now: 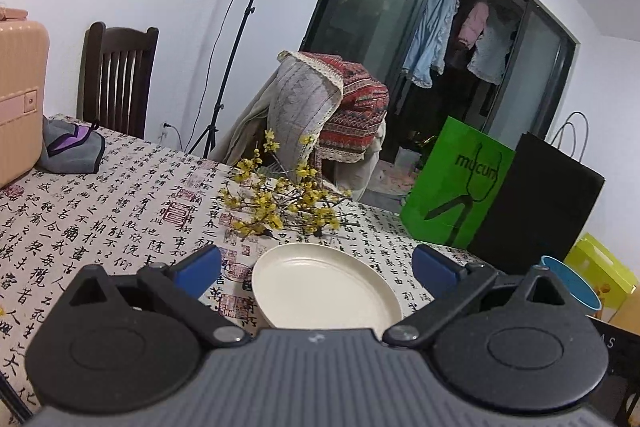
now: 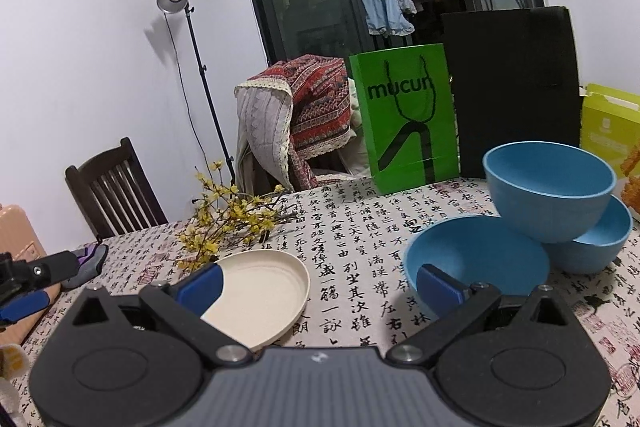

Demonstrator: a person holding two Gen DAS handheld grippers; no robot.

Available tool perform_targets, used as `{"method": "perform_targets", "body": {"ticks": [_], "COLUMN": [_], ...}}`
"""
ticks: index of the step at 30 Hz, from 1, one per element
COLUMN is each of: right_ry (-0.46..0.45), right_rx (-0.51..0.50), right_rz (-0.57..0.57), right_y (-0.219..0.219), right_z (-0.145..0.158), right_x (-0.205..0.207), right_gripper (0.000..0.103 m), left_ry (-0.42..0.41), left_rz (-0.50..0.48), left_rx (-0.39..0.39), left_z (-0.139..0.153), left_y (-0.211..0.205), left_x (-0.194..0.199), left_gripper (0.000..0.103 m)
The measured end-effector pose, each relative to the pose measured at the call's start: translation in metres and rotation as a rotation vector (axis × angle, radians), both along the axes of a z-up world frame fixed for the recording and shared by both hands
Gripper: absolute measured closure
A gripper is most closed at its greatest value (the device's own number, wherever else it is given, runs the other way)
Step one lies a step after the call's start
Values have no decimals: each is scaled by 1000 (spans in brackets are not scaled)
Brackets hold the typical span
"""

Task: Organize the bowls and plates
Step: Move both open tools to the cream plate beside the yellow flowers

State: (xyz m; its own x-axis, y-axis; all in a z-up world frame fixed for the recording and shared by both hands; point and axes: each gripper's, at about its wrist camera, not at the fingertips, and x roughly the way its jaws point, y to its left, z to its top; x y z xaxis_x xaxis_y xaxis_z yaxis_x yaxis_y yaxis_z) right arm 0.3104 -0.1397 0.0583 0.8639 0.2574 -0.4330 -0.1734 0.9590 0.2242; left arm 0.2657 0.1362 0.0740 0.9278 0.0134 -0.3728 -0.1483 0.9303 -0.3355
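In the left wrist view, the left gripper (image 1: 316, 269) sits low in the frame with its blue fingers (image 1: 200, 269) spread wide apart and holding nothing. A cream plate (image 1: 324, 287) lies flat on the surface (image 1: 120, 195) between them, at lower centre. Yellow flower branches (image 1: 280, 203) lie just above the plate, a green bag (image 1: 456, 183) and a black bag (image 1: 540, 195) stand at the right, and the rim of a blue bowl (image 1: 572, 281) peeks in at the right edge.

In the right wrist view, the right gripper (image 2: 320, 291) has its fingers (image 2: 440, 289) wide apart too, empty. The plate (image 2: 268, 291) lies at lower left, partly behind the left finger. A blue bowl (image 2: 476, 259) sits at lower right behind the right finger. Beyond it, another bowl (image 2: 550, 189) rests tilted in a third bowl (image 2: 600, 247). The left gripper (image 2: 24, 287) shows at the left edge.
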Motion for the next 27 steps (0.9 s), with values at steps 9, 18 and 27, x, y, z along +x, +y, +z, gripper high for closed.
{"method": "perform_targets", "body": {"ticks": [9, 18, 27], "right_ry": [25, 48, 77], "right_rx": [-11, -30, -58], "right_rz": [-4, -21, -39], "right_y": [18, 35, 47], "right_z": [-3, -9, -20], "right_x": [27, 55, 83], "right_gripper": [0, 0, 0], "left_ry": [50, 94, 138], "left_rz": [38, 77, 119], "left_rx": [-61, -101, -123], "left_z": [-4, -13, -32], "left_y": [14, 23, 37], "left_x": [33, 64, 95], "left_gripper": [0, 0, 0]}}
